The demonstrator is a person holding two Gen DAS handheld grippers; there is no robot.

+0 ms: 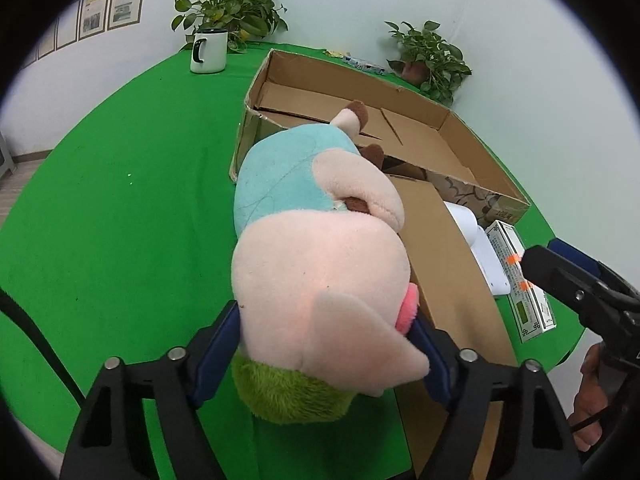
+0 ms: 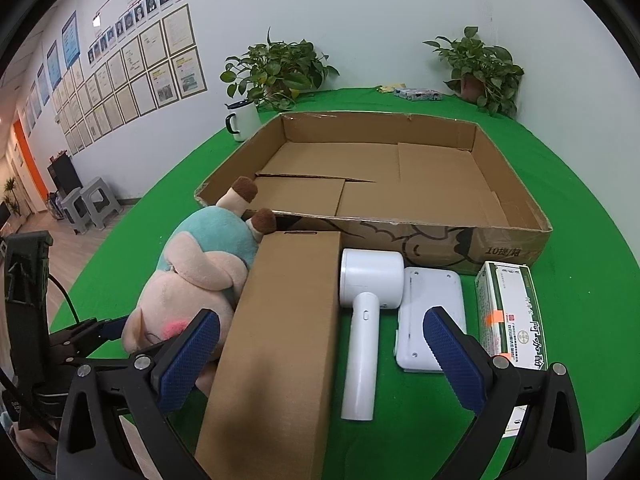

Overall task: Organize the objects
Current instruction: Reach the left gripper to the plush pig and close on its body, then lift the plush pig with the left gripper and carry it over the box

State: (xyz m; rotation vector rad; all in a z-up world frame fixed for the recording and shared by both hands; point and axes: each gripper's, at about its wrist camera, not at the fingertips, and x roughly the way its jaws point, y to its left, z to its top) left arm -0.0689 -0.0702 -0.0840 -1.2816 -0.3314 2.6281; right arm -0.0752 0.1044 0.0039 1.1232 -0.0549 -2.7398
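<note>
Fuzzy plush toy [image 1: 320, 264], matt corrugated cardboard tray [image 2: 400, 176], smooth glossy white plastic dryer [image 2: 366, 320]

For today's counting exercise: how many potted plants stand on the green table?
2. One potted plant stands at the far edge behind the white mug; the other plant stands at the far right corner, beyond the open cardboard box. Others could sit outside the views.

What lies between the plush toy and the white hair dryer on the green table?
The long closed cardboard box lies between the plush toy and the white hair dryer, touching the toy; the right wrist view shows it.
</note>
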